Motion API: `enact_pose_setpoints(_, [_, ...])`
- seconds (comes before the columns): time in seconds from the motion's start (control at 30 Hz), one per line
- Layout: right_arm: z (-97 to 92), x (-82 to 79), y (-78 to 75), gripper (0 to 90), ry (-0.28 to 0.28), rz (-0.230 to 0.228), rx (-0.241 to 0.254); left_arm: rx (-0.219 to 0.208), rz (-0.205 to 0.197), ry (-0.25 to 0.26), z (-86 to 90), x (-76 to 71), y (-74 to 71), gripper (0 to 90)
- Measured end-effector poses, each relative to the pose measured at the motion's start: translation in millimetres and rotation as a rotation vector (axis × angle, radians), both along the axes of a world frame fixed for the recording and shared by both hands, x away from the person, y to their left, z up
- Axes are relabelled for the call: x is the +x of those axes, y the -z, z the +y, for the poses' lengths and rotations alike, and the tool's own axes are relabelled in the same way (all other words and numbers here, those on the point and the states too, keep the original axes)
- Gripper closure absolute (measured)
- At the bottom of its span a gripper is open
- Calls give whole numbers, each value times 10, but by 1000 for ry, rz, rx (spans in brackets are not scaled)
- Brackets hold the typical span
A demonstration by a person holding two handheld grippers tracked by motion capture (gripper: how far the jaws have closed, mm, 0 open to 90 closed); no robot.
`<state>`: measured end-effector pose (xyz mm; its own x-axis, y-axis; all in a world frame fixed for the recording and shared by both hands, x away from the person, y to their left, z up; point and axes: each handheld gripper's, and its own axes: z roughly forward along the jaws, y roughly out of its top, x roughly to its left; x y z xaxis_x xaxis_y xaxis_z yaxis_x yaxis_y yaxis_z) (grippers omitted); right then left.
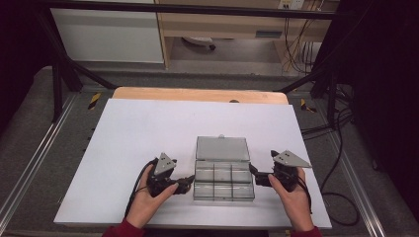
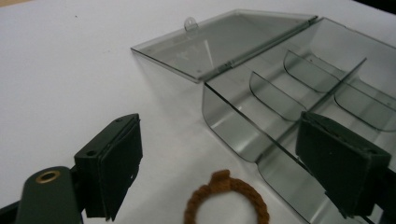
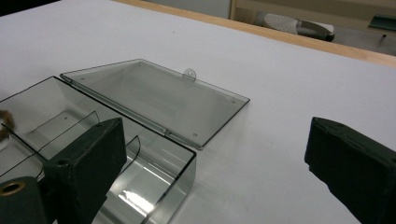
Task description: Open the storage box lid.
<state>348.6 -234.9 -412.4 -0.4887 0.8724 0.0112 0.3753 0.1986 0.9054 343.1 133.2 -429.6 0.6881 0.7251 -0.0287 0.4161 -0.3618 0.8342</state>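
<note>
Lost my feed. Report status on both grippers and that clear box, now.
Left gripper open, brown ring on the table between its jaws. Right gripper open, empty. Clear compartment box lid open, laid flat. Nothing in the way.

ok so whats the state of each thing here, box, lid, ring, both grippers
clear box: open, compartments look empty
lid: swung fully back, lying flat on the table
brown ring: lying flat on the table beside the box, between the left gripper's jaws, not gripped
left gripper: open, holding nothing
right gripper: open, holding nothing, one jaw over the box's corner
</note>
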Motion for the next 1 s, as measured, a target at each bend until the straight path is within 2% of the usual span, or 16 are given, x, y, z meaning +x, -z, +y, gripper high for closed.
enact_pose_setpoints(0.07, [-60,-60,6,53,8,-1,7,9,11,8,-19,-34,31,153])
enact_pose_setpoints(0.13, [-109,-98,25,49,10,3,4,0,18,8,-19,-41,45,148])
enact_pose_setpoints(0.23, [-154,-128,55,46,19,14,6,-1,15,-18,4,-42,30,147])
enact_pose_setpoints(0.33, [-182,-147,75,44,25,21,7,-20,1,-26,52,-49,1,150])
enact_pose_setpoints(0.43, [-200,-164,96,43,28,35,11,-28,0,-53,108,-36,-13,172])
enact_pose_setpoints(0.57, [-230,-190,124,40,31,49,10,-35,0,-64,178,-38,-14,219])
enact_pose_setpoints(0.73, [-252,-195,139,40,36,59,17,-12,32,-53,197,-28,41,289])
enact_pose_setpoints(1.0, [-229,-191,170,41,30,73,8,73,75,-11,205,7,179,414])
